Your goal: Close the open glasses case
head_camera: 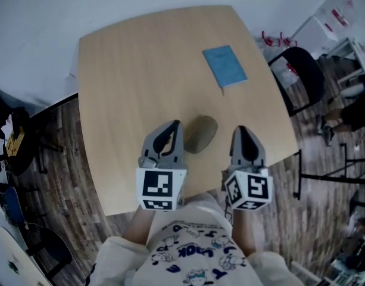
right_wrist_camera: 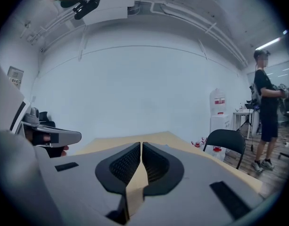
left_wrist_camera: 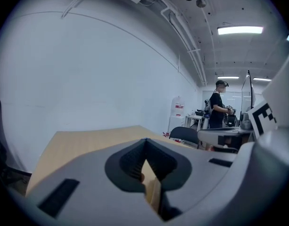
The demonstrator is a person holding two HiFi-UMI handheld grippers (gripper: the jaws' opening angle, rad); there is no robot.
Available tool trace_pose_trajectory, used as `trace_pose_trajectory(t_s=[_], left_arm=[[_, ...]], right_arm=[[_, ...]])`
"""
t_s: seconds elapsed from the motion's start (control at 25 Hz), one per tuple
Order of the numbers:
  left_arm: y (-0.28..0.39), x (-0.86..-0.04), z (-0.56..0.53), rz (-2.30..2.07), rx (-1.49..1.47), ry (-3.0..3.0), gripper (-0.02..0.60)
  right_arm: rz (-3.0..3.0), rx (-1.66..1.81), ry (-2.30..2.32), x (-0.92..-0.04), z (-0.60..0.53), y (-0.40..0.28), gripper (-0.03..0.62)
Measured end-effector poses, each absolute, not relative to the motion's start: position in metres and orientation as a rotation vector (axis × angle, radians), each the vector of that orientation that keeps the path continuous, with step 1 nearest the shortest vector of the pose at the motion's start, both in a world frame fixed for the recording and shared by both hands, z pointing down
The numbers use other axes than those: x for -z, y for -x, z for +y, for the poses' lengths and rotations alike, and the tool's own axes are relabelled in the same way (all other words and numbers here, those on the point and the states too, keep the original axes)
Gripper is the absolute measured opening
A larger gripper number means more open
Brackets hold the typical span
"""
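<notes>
Head view: case [head_camera: 200,134], lid down, on table [head_camera: 122,70], seen between left gripper [head_camera: 174,126] and right gripper [head_camera: 242,131]. Left jaws together, empty. Right jaws nearly together, empty. Blue booklet [head_camera: 225,65] beyond.

Glasses case [head_camera: 200,134] shut on table [head_camera: 128,70], between left gripper [head_camera: 175,126] and right gripper [head_camera: 242,131]; blue booklet [head_camera: 225,65] well apart.

The glasses case [head_camera: 200,134] is a small olive-brown oval shell with its lid down, so it looks closed, lying flat on the wooden table [head_camera: 140,70] between the jaws of the left gripper [head_camera: 175,126] and the right gripper [head_camera: 242,130], nearer the left pair and held by neither.
</notes>
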State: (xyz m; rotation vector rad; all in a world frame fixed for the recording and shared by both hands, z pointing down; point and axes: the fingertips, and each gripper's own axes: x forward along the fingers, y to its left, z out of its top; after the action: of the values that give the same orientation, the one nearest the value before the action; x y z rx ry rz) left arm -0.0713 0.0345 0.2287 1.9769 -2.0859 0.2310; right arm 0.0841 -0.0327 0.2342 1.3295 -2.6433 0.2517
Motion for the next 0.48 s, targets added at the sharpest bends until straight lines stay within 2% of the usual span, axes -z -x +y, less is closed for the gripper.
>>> trace_pose_trajectory(t_s=[0.48], left_arm=[[0.06, -0.209, 0.053, -2.108, -0.209, -2.027, 0.003]], right_arm=[[-2.655, -0.233, -1.379, -0.22, -0.006, -0.1, 0.008]])
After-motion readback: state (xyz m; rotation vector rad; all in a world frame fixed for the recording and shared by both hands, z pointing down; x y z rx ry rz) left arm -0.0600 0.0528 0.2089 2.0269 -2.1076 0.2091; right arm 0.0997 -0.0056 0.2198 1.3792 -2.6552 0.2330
